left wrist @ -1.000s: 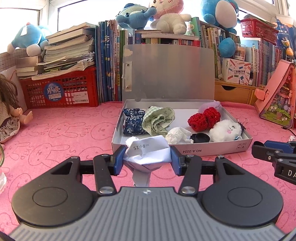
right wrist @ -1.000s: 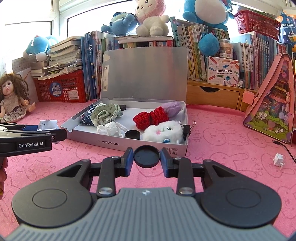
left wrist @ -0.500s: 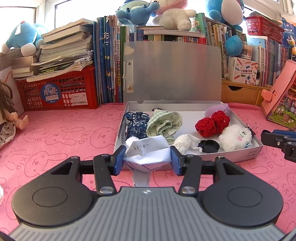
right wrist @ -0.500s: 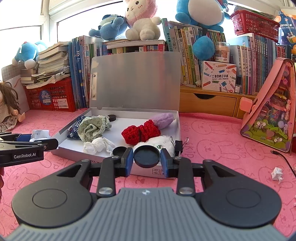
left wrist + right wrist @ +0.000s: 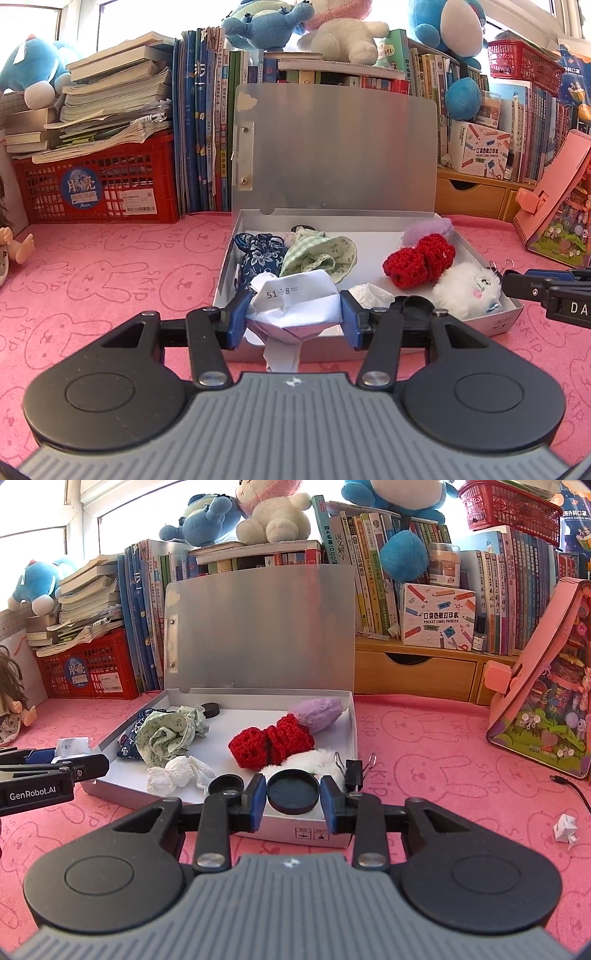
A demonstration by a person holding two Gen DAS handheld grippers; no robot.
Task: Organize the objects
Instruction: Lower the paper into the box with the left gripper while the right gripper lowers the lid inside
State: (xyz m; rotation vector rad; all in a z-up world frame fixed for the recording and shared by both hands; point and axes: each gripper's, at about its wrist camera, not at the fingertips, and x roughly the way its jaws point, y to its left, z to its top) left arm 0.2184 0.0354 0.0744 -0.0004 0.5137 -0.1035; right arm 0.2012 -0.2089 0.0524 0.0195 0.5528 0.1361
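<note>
The left gripper (image 5: 293,319) clamps a crumpled paper (image 5: 295,306) at the box's (image 5: 498,325) near edge; the right gripper (image 5: 293,799) pinches a black cap (image 5: 293,791) over its near corner. Carry both past the rim, lower, then release onto bare floor.

Each camera sat close behind its jaws and looked ahead at the same open grey box (image 5: 413,221) (image 5: 258,698), one from either side.
</note>
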